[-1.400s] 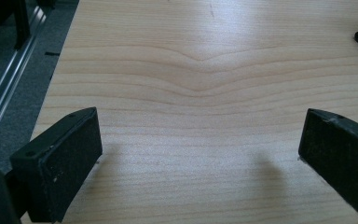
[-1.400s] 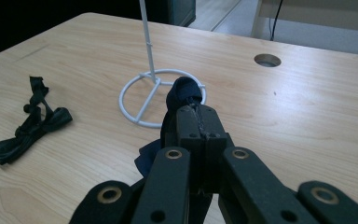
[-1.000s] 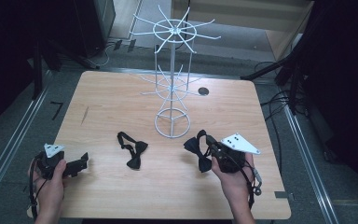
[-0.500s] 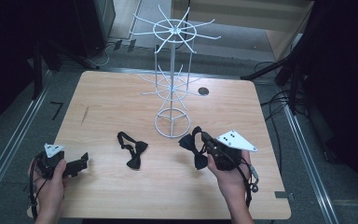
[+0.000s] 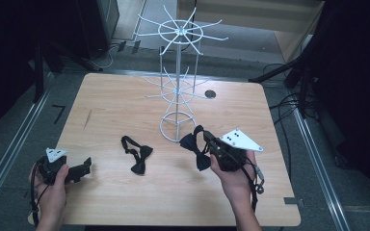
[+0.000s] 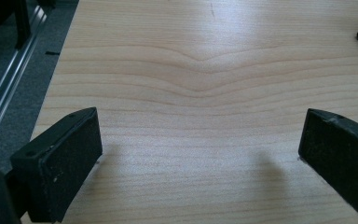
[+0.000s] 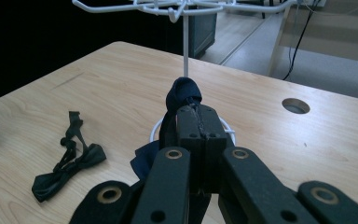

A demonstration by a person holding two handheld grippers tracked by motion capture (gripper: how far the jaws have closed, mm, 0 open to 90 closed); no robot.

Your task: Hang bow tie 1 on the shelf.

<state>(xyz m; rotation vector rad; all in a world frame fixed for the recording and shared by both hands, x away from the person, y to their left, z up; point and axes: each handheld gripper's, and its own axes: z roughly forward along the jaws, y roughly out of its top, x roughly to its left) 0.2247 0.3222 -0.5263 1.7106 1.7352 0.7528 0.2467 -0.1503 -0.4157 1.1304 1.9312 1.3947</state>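
The right gripper (image 5: 207,144), clamped on the dark bow tie (image 5: 192,144), had lifted it from the table toward the wire rack (image 5: 176,82), ready for hanging, while the left gripper (image 5: 84,168) remained agape, idle near the table's edge.

The right tool (image 5: 211,143), clamped on the dark bow tie (image 5: 192,142), now sits farther toward ten o'clock than a second ago, closer to the ring base of the white wire rack (image 5: 177,126). The bow tie has travelled with it: a second ago it hung at about four o'clock from the ring base and apart from it, and now one end lies just beside the ring's rim. The grey plate (image 5: 240,140) on the tool has moved the same way, and the hand (image 5: 231,175) behind it has followed.
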